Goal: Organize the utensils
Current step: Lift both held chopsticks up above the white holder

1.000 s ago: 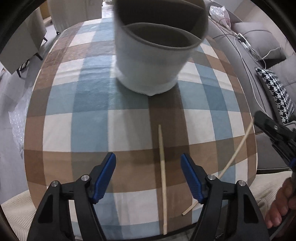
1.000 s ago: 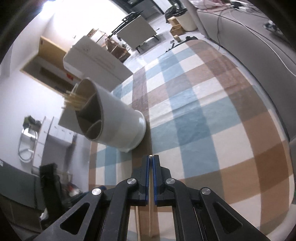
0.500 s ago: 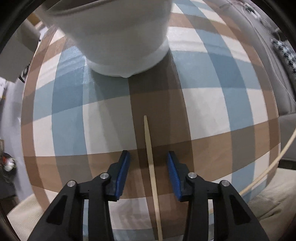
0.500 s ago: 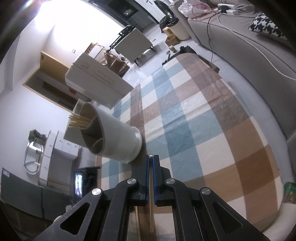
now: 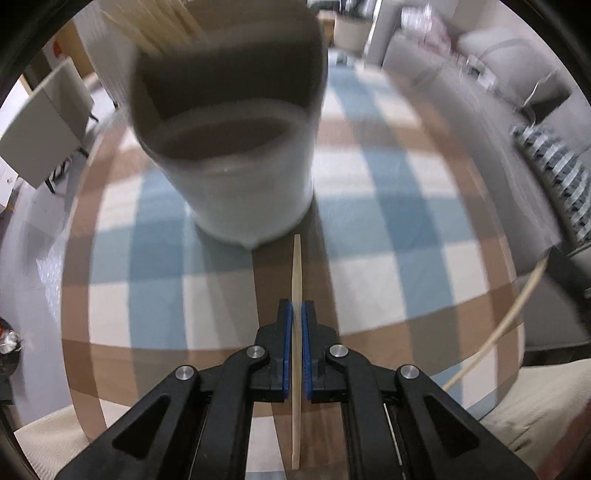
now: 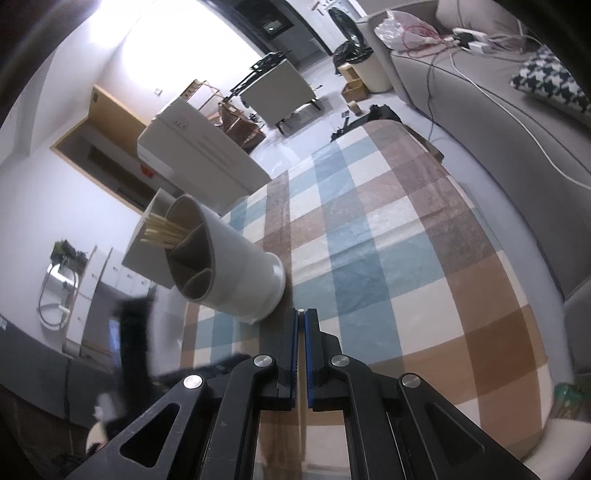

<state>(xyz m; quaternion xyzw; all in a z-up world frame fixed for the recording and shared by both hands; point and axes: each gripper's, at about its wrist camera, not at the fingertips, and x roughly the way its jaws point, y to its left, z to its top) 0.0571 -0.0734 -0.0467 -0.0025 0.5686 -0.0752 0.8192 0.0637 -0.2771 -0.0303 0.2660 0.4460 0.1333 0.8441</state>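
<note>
My left gripper is shut on a pale wooden chopstick, lifted above the checked tablecloth; its tip points at the base of the white divided holder. Several chopsticks stand in the holder's back compartment. My right gripper is shut on a second chopstick, whose tip just shows between the pads; its long shaft shows at the right of the left wrist view. The holder stands left of the right gripper.
The table wears a blue, brown and white checked cloth. A grey sofa with a houndstooth cushion runs along the right. Chairs stand beyond the table's far left corner.
My left gripper closed on the chopstick that lay on the cloth and lifted it toward the holder. My right gripper stayed shut and rose, tilting its view upward.
</note>
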